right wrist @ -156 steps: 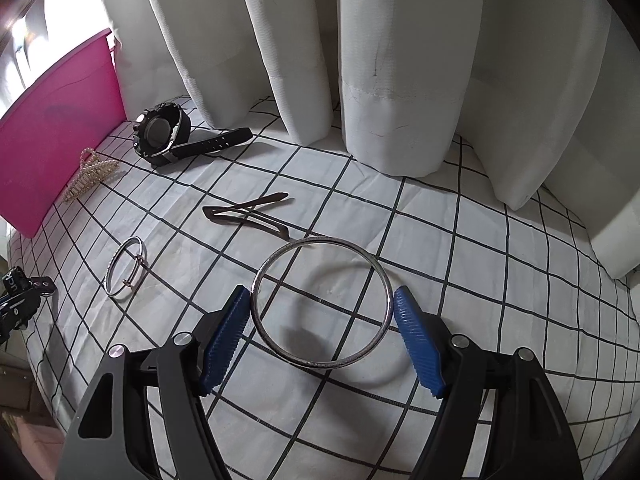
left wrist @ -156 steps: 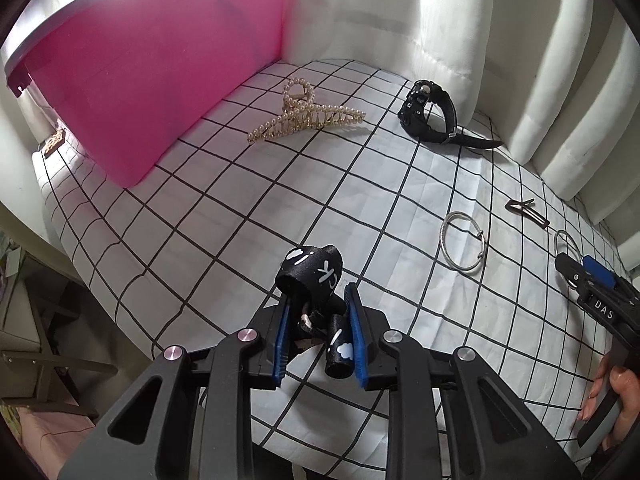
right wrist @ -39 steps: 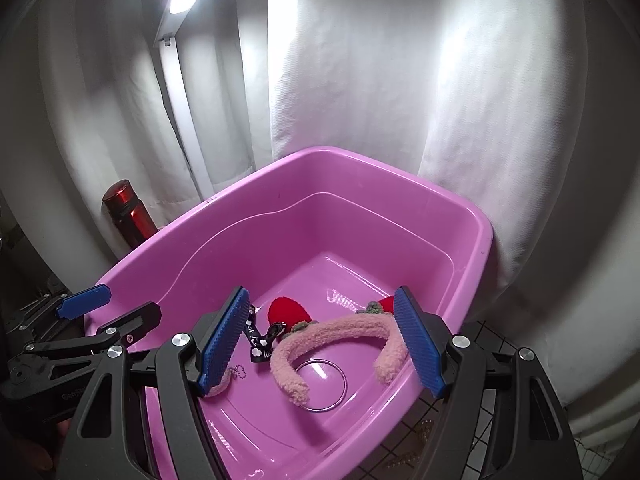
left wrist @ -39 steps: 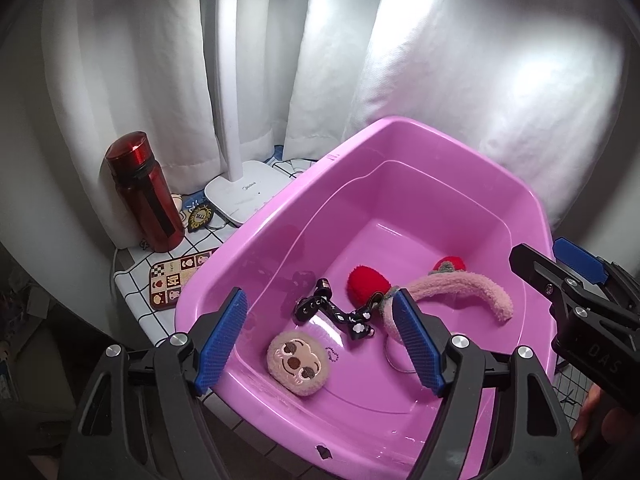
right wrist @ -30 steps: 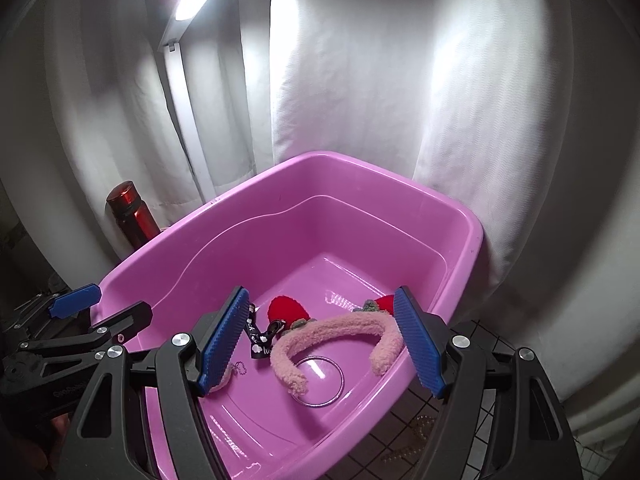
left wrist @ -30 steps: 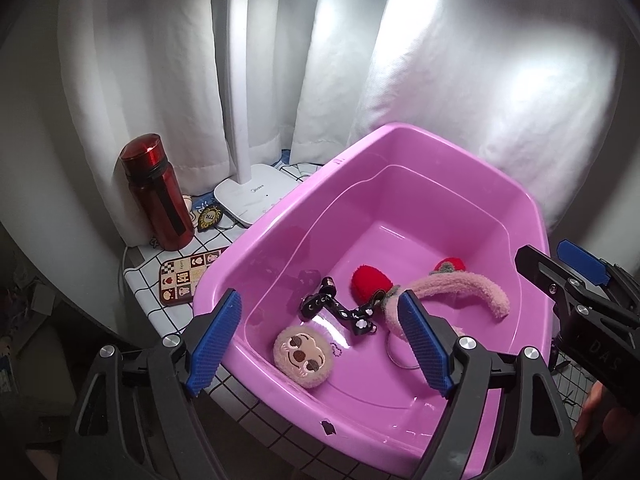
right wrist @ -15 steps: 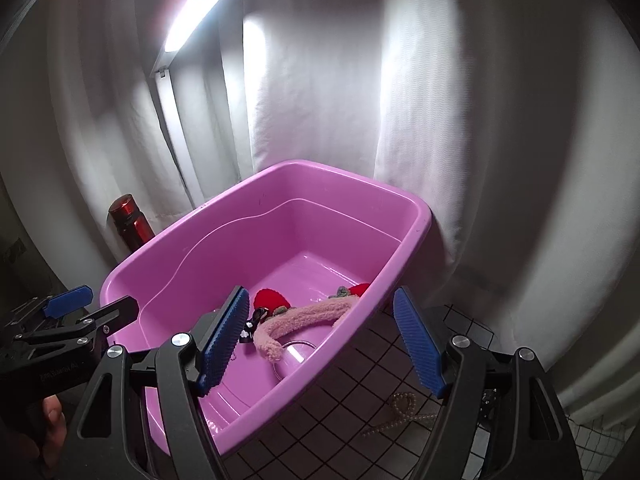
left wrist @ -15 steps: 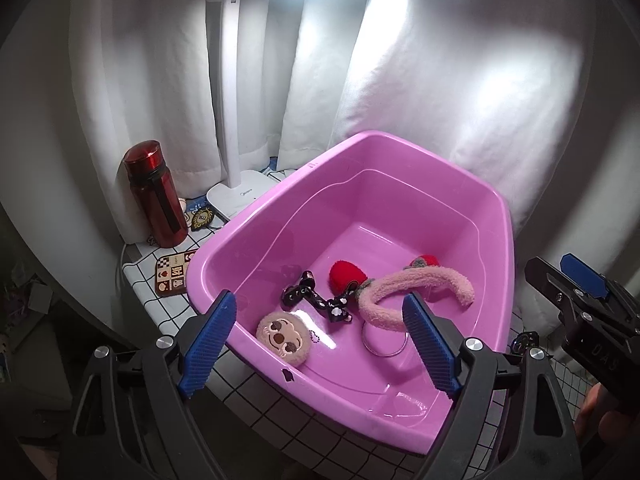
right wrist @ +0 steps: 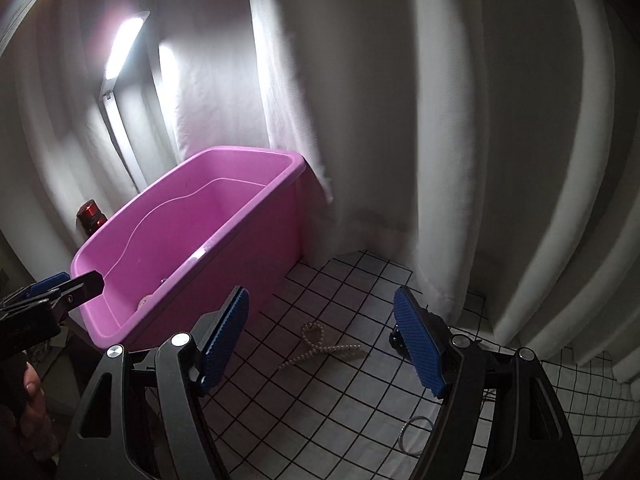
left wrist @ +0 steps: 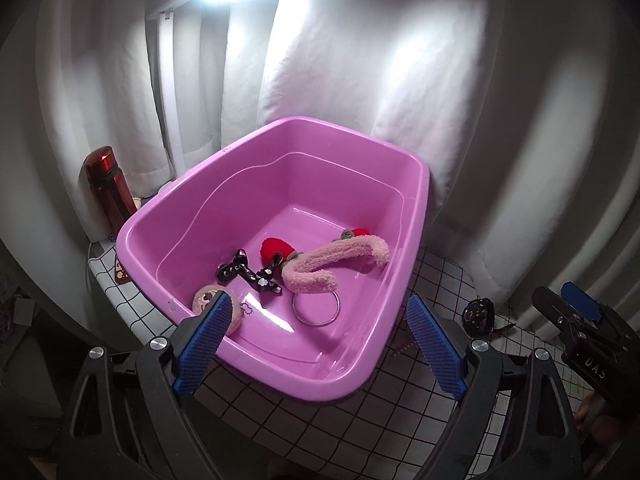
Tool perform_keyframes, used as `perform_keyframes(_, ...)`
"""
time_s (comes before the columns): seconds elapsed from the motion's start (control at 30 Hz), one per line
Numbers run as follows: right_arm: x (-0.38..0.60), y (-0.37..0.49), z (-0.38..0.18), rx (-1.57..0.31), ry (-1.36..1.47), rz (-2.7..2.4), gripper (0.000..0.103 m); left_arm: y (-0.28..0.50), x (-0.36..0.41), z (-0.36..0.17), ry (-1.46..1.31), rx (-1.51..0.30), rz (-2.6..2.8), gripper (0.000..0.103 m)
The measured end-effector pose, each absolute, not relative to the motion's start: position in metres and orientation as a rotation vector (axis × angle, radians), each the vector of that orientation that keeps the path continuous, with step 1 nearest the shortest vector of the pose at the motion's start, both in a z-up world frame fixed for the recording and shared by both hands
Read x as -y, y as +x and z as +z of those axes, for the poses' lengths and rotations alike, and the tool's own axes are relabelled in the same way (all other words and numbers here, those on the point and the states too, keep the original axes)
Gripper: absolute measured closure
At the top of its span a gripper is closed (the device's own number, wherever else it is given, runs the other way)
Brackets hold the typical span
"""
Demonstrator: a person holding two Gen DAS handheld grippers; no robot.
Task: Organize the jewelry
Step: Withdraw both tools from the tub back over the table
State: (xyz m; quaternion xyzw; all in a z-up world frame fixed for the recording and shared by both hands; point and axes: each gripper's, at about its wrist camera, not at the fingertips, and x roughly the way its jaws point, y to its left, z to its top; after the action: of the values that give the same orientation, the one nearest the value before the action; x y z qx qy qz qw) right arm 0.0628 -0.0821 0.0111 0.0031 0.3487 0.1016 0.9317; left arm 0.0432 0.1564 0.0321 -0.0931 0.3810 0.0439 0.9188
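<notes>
Between picks. Left gripper (left wrist: pixel 318 342) and right gripper (right wrist: pixel 340 342): jaws wide apart, nothing held. Pink plastic tub (left wrist: pixel 416 220) holds silver metal bangle (left wrist: pixel 316 307), fuzzy pink headband (left wrist: pixel 334 258). Likely next: right gripper descends on pearl-studded hair claw (right wrist: pixel 318 346) lying on grid-pattern tablecloth (right wrist: pixel 320 400) beside tub, closes.

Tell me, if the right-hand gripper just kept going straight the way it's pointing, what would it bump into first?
Probably the pearl hair claw lying on the checked cloth between the open right gripper fingers. Depth is unclear; the white curtain hangs beyond.
</notes>
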Motion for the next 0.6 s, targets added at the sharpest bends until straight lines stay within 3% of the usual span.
perform_keyframes(0.6,0.25,-0.005,-0.039,-0.821,0.094,-0.039,0.031,0.03,-0.019,-0.014,-0.146,-0.907,-0.081,0.012)
